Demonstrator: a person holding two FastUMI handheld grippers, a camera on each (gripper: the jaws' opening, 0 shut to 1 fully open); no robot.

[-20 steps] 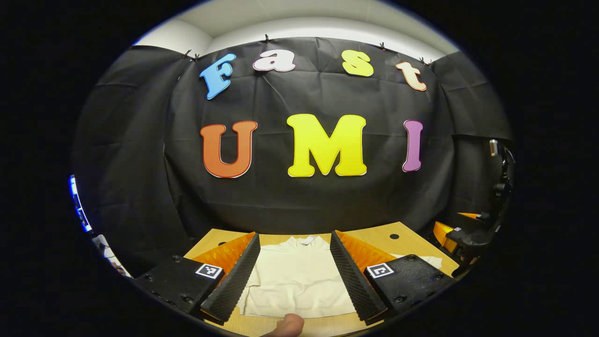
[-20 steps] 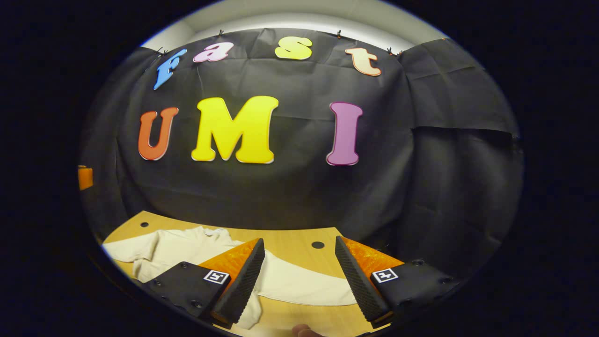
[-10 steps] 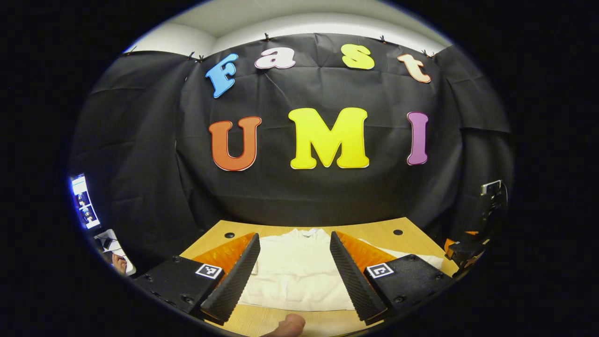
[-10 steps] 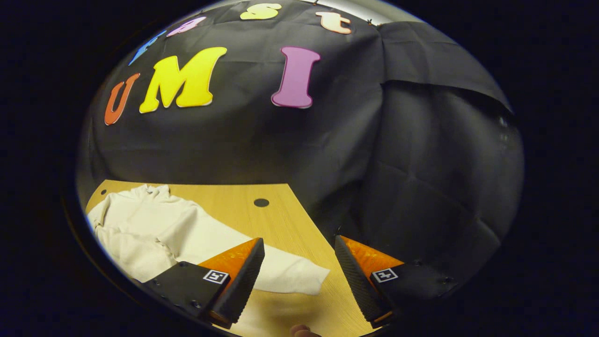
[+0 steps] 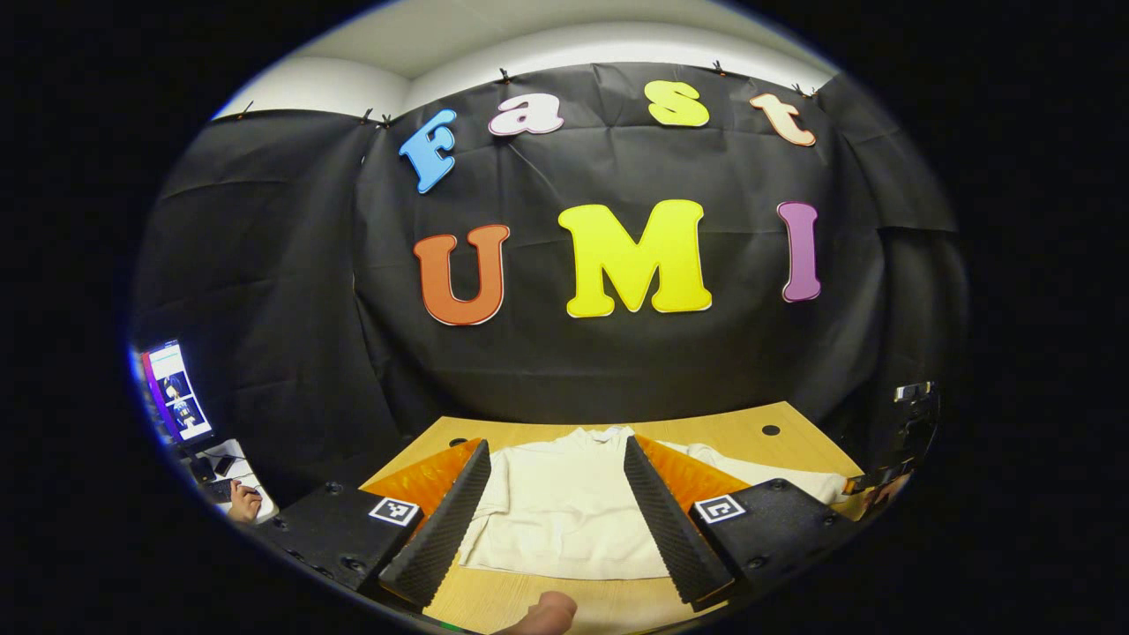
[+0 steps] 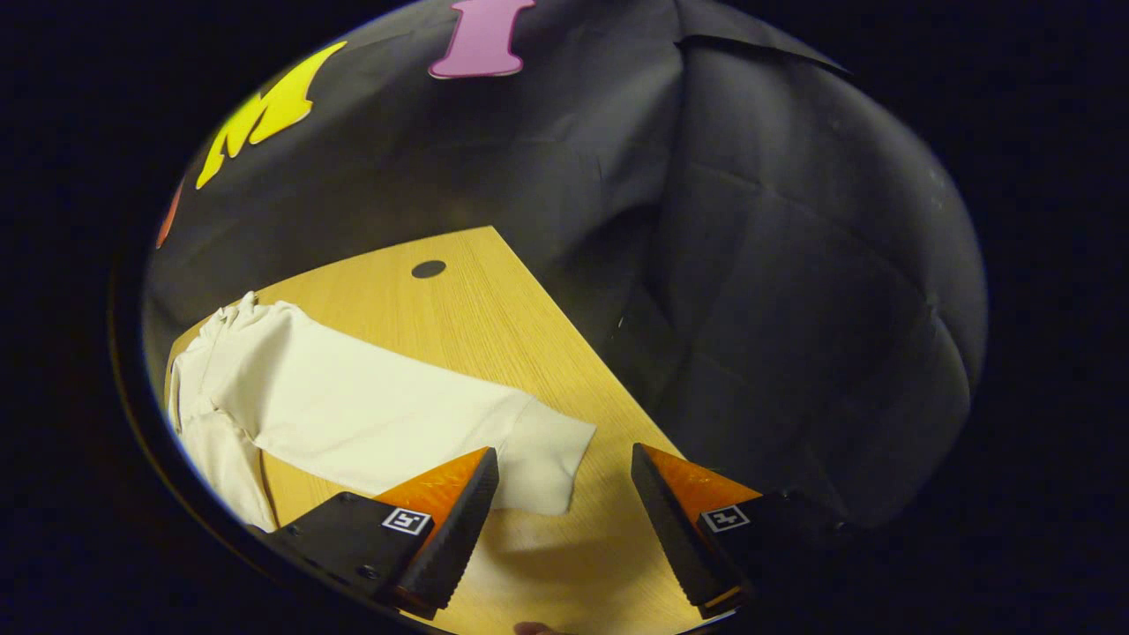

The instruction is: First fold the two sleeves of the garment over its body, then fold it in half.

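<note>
Left gripper view sits low at the table's [image 5: 750,432] near edge, level, facing the far wall across the garment [image 5: 564,511]. Right gripper view looks steeply down at the right sleeve [image 6: 388,414], close. Both share garment and table.

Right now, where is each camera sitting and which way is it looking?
Left gripper view: rides the left gripper, faces the garment and booth wall; a fingertip shows.
Right gripper view: rides the right gripper, tilts down at the sleeve cuff.
Shared: the garment and wooden table.
</note>
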